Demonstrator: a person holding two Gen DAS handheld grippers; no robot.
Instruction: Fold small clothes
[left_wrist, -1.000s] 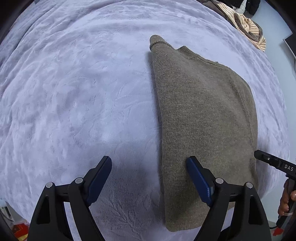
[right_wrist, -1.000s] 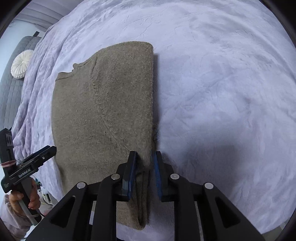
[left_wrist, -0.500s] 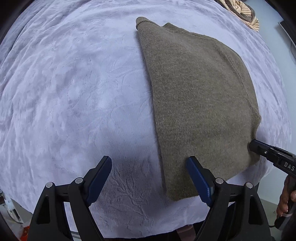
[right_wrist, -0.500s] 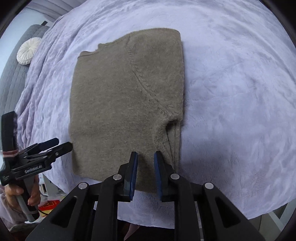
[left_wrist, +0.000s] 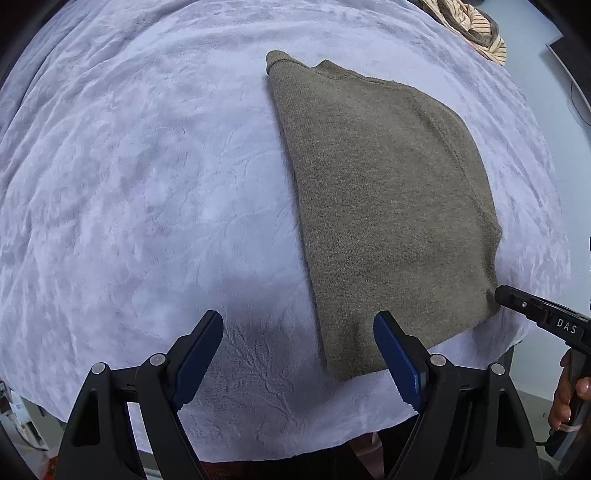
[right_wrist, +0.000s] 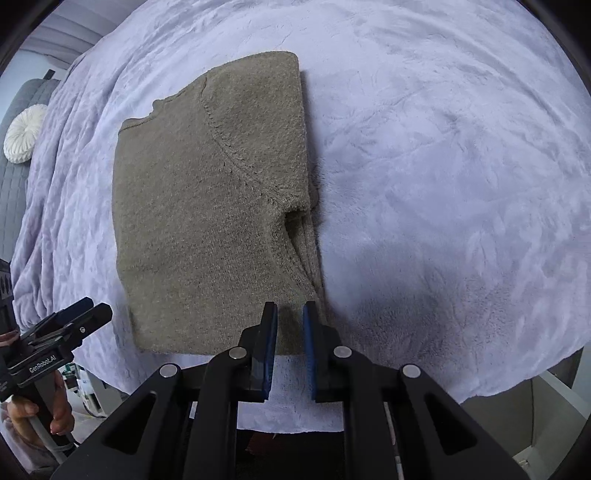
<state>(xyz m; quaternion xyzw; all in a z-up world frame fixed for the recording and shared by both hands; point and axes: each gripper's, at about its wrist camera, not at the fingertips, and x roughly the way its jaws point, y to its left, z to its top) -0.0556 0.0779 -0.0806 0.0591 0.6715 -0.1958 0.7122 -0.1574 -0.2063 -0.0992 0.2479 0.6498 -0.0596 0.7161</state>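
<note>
Left wrist view. Compared with a second ago, the left gripper (left_wrist: 297, 354) has drawn back toward the near edge of the bed (left_wrist: 147, 166), so the whole sweater (left_wrist: 384, 206) now shows; its jaws stand wide apart and empty, the right finger over the sweater's near hem, the left over bare blanket. The sweater lies flat, folded to a long panel, right of centre, collar at the far end. The right gripper's tip enters at the right, just beside the sweater's near right corner; a striped garment (left_wrist: 476, 29) lies far right.

Right wrist view. The right gripper (right_wrist: 290, 347), which a second ago sat over the sweater's right folded edge, is now back at the near hem; its jaws are narrow, with a slim gap, and grip nothing. The sweater (right_wrist: 207, 206) lies left of centre, the sleeve tucked under along its right edge. The left gripper (right_wrist: 79, 315) hovers near the near left corner. A round white cushion (right_wrist: 24, 133) sits far left.

Handling, as judged: the knit is soft, limp, light and not slippery; it will sag between grips. Pinch all layers at both near hem corners.
</note>
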